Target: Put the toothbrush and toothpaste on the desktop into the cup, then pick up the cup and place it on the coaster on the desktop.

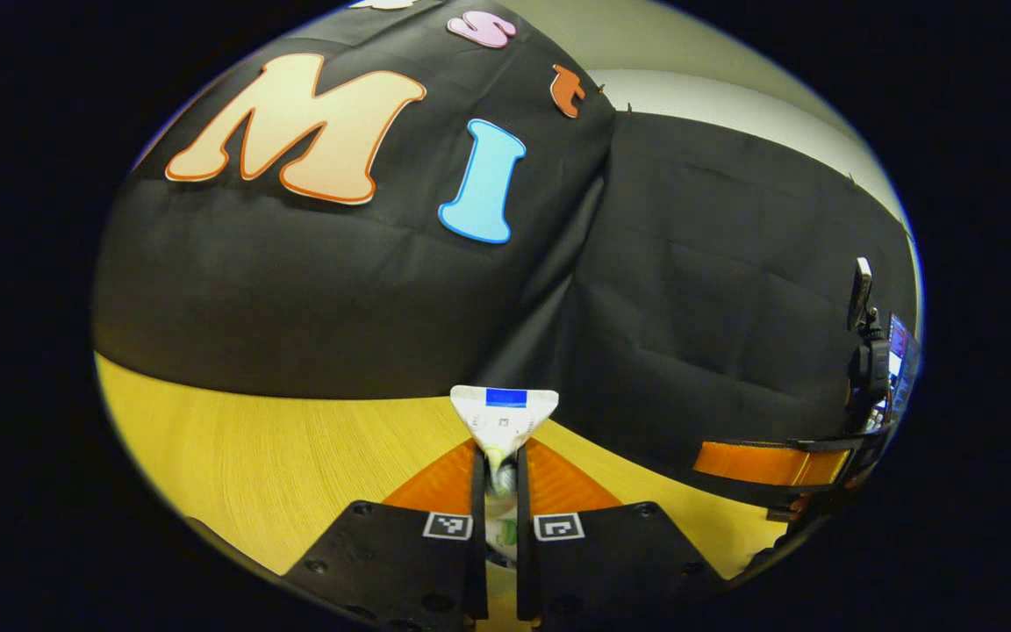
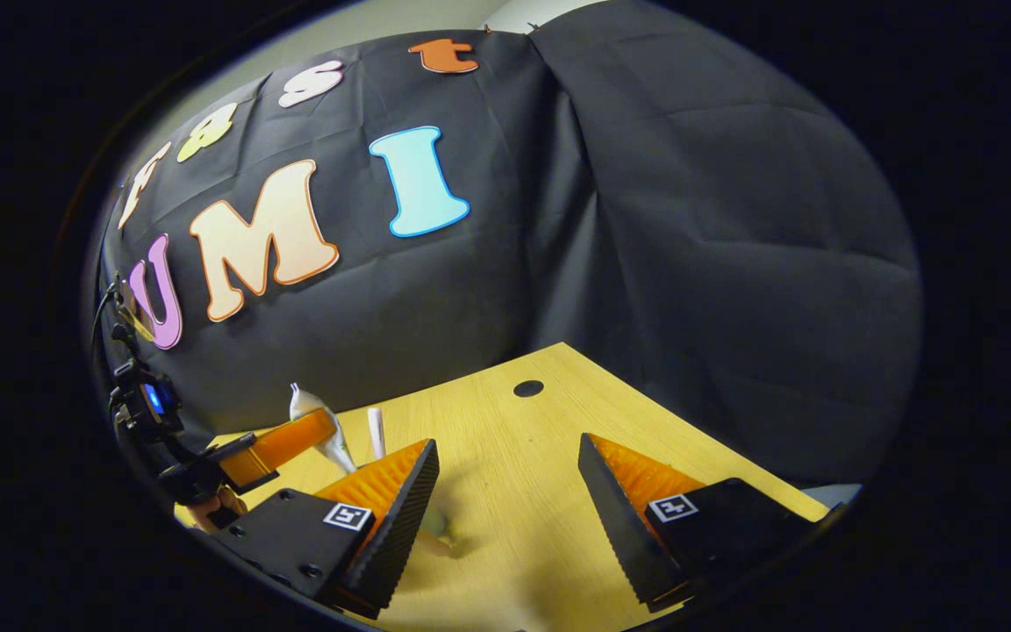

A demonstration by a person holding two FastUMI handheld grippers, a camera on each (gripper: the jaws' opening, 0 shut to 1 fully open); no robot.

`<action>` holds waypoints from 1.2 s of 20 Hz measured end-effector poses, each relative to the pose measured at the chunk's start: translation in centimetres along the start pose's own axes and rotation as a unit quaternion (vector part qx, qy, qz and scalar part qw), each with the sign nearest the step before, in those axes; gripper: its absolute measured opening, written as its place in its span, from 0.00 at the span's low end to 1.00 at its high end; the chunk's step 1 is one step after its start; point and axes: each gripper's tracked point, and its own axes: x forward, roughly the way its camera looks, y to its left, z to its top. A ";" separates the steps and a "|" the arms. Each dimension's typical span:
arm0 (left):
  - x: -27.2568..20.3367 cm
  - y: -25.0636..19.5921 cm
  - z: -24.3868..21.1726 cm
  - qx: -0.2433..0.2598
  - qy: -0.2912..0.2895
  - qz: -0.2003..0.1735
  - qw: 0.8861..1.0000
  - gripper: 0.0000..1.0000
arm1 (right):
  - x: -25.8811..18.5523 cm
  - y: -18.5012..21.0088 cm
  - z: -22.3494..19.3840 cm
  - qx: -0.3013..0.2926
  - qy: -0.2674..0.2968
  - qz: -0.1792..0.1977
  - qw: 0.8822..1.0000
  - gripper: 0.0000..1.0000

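In the left gripper view my left gripper (image 1: 502, 449) is shut on a white toothpaste tube (image 1: 505, 411), whose flat crimped end with a blue mark points away from me above the wooden desktop (image 1: 277, 456). The right gripper view shows that same tube (image 2: 312, 417) held tilted in the left gripper's fingers (image 2: 290, 443) at the left. A thin white stick (image 2: 376, 432), probably the toothbrush, stands upright beside it. Its lower part is hidden behind a finger of my right gripper (image 2: 507, 443), which hangs open over bare desktop (image 2: 505, 491). A pale rounded thing (image 2: 432, 524) peeks out below that finger.
A dark round hole (image 2: 528, 387) sits in the desktop near the far corner. Black cloth walls close the desk's far sides. In the left gripper view one of the right gripper's fingers (image 1: 769, 463) juts in from the right. Behind it a stand with a screen (image 1: 896, 351) is mounted.
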 end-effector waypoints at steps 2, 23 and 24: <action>-0.7 -0.4 -0.8 -0.012 0.008 -0.008 1.000 0.17 | -0.4 0.2 -0.4 -0.007 0.004 0.002 1.000 0.98; -19.0 7.3 4.8 -0.004 0.012 0.224 0.975 0.94 | 0.7 10.7 -8.5 -0.178 0.214 0.208 0.938 0.98; -20.1 7.9 4.3 -0.012 0.015 0.245 0.969 0.93 | 1.0 10.7 -9.4 -0.197 0.232 0.215 0.928 0.94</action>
